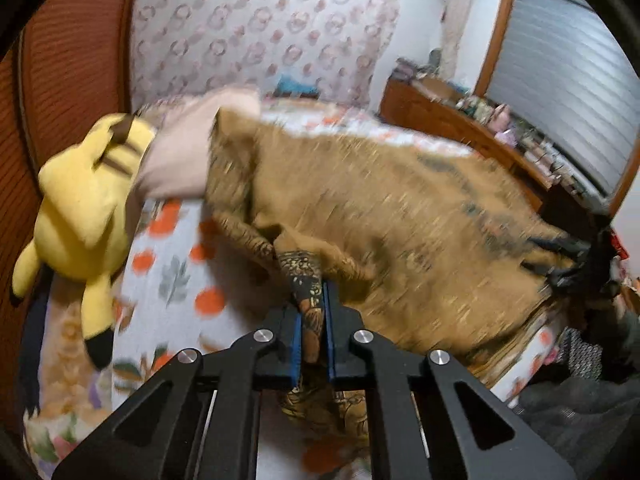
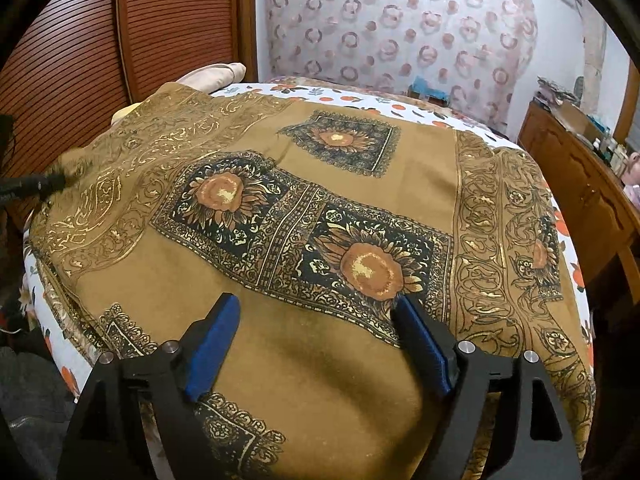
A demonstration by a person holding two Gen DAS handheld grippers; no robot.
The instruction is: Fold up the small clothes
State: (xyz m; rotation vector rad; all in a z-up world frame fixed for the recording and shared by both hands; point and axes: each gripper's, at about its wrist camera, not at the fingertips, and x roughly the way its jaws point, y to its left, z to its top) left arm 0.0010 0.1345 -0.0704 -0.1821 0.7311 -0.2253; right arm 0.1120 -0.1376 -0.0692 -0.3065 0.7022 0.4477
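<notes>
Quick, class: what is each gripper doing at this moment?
Left gripper: shut on a bunched edge of the brown scarf.
Right gripper: open above the scarf, holding nothing.

My scarf (image 2: pixel 320 208): mustard-brown, gold scrollwork borders, black squares with orange sunflowers. My bedsheet (image 1: pixel 176 280): white, orange fruits, grey-green leaves. My plush toy (image 1: pixel 80 208): yellow, brown back stripes, black-tipped ear. Curtain (image 2: pixel 400 28): white, pink rings. My gripper pads (image 2: pixel 212 352): blue on black.

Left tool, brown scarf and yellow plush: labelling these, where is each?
left tool (image 1: pixel 311 312), left wrist view, between its fingertips
brown scarf (image 2: pixel 352 184), right wrist view, plain middle
yellow plush (image 1: pixel 80 208), left wrist view, body
</notes>
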